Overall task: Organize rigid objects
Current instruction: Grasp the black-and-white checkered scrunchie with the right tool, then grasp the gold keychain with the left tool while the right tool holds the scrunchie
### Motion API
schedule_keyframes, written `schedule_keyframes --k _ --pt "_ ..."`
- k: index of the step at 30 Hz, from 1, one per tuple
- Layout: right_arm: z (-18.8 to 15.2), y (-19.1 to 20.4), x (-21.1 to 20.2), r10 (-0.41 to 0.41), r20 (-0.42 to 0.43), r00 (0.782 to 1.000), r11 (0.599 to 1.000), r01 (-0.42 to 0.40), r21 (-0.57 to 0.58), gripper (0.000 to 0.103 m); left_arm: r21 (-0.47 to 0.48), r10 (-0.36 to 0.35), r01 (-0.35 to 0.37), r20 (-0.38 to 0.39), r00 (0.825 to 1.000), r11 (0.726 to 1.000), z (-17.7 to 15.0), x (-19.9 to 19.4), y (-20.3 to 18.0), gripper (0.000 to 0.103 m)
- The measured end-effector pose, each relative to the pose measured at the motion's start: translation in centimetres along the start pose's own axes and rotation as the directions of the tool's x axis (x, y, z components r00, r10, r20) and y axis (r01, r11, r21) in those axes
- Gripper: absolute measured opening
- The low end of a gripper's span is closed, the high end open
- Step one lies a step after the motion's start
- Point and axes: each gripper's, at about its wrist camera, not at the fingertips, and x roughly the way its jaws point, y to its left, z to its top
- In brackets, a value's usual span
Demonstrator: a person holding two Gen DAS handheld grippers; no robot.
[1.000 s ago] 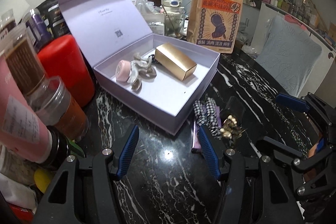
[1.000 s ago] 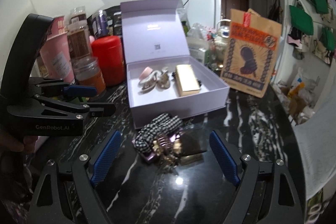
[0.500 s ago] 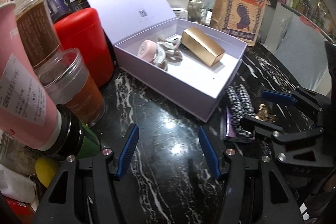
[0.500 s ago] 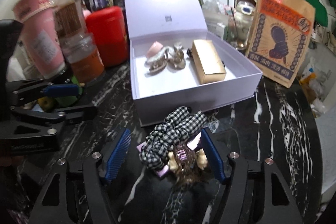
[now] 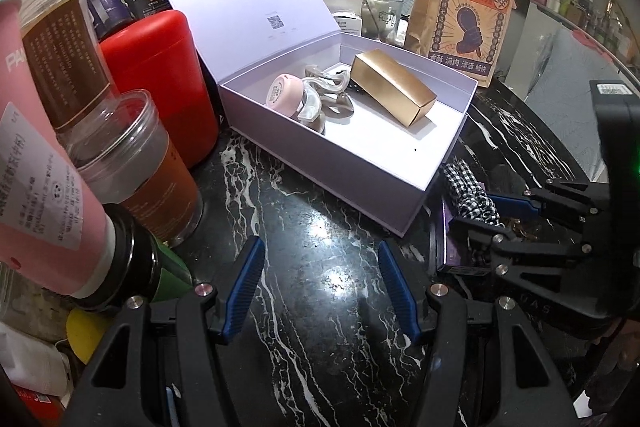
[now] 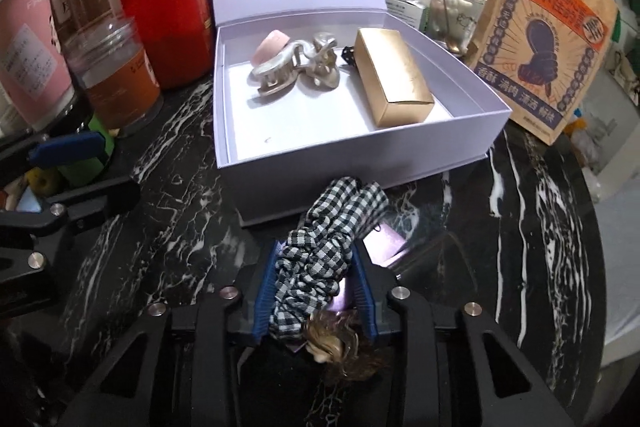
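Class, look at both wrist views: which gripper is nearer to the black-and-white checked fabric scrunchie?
Right. The right gripper straddles the checked scrunchie, its jaws closing on the fabric. The left gripper hovers open over bare black marble tabletop, off to the scrunchie's left.

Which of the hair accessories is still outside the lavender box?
The black-and-white checked scrunchie, lying on the black marble table in front of the lavender box, between the closing right gripper jaws. The two pearly claw clips are inside.

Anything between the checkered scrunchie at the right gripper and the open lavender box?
Only the box's near wall. The right gripper is closing on the checkered scrunchie; the floor behind that wall is bare.
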Motion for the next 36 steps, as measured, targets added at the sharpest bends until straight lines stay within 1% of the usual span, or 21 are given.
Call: schedule_keyframes --k 2,6,8,11,17,21,26,31,33,36 --pt "-0.3 -0.6 -0.5 0.019 0.017 1.000 1.000 -0.020 0.024 0.029 -0.002 -0.006 0.006 0.001 1.000 1.000 0.0 -0.1 -0.1 0.058" --pt "-0.7 -1.6 -2.5 0.101 0.083 0.991 0.992 -0.107 0.068 0.027 -0.004 -0.026 0.026 0.006 1.000 1.000 0.1 -0.2 -0.5 0.058" --pt "-0.9 -2.0 -3.6 0.111 0.113 0.987 0.990 -0.120 0.073 0.027 0.003 -0.036 0.036 0.009 0.999 0.999 0.3 -0.3 -1.0 0.058" --pt "-1.5 -2.6 -5.4 0.092 0.152 0.984 0.991 -0.105 0.078 0.027 0.018 -0.067 0.066 0.014 0.998 0.998 0.4 -0.3 -1.9 0.058" --pt "-3.4 -5.1 -8.1 0.045 0.182 0.982 0.988 -0.072 0.140 0.027 0.067 -0.154 0.153 0.007 0.988 0.986 0.3 -0.3 -4.8 0.058" --pt "-5.2 -7.1 -8.6 0.004 0.170 0.985 0.981 -0.037 0.191 0.027 0.114 -0.221 0.220 0.002 0.975 0.969 0.2 -0.1 -7.4 0.058" --pt "-7.6 -9.1 -8.9 -0.014 0.147 0.989 0.969 -0.023 0.245 0.027 0.172 -0.285 0.282 -0.011 0.959 0.944 0.0 0.2 -10.3 0.058" --pt "-9.4 -10.4 -9.4 -0.044 0.143 0.989 0.961 0.002 0.277 0.027 0.186 -0.337 0.341 -0.053 0.940 0.921 -0.5 1.0 -12.5 0.058" --pt "-9.8 -10.7 -9.5 -0.046 0.143 0.989 0.958 0.003 0.286 0.027 0.186 -0.355 0.362 -0.072 0.932 0.914 -0.7 1.3 -13.2 0.058" --pt "-10.4 -11.1 -9.3 -0.045 0.136 0.990 0.955 0.003 0.296 0.027 0.197 -0.350 0.361 -0.088 0.933 0.912 -0.9 1.7 -14.0 0.058"
